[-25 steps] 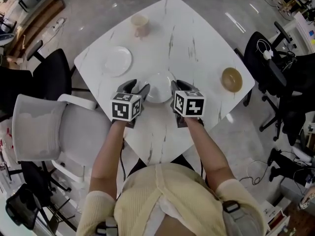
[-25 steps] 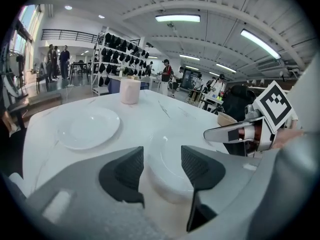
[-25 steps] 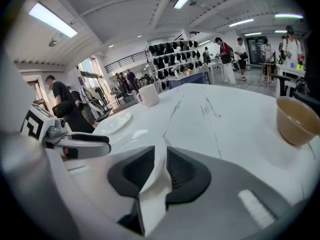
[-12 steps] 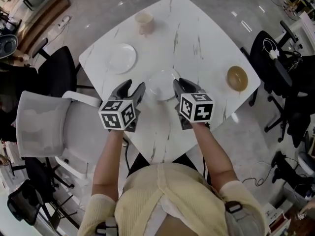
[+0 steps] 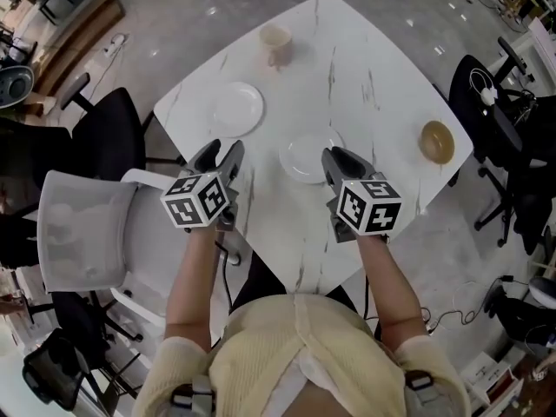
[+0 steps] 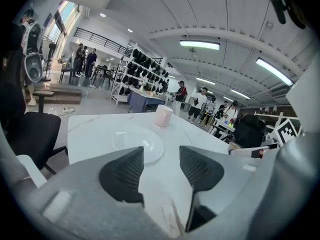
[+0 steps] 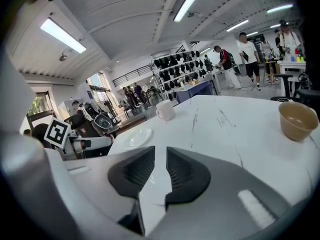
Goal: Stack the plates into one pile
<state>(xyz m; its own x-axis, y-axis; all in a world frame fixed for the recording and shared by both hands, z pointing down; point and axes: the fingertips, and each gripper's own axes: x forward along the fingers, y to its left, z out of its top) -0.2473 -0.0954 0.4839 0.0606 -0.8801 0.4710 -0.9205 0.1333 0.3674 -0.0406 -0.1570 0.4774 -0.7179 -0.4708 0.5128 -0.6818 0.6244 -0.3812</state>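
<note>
Two white plates are lying apart on the marble surface (image 5: 365,76): the far plate (image 5: 236,109) is sitting ahead of the left tool (image 5: 221,153), while the near plate (image 5: 307,156) is lying just beside the right tool (image 5: 342,162), on its left. The left tool's jaws are standing wide, having just been closing slightly on nothing; the right tool's are sitting narrowly apart, empty. One mug (image 5: 276,42) and one bowl (image 5: 437,142) are standing farther out.

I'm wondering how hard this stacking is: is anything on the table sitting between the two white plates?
Nothing visible does. Only bare marble tabletop lies between the near plate and the far plate. The mug stands farther back, the brown bowl off to the right.
</note>
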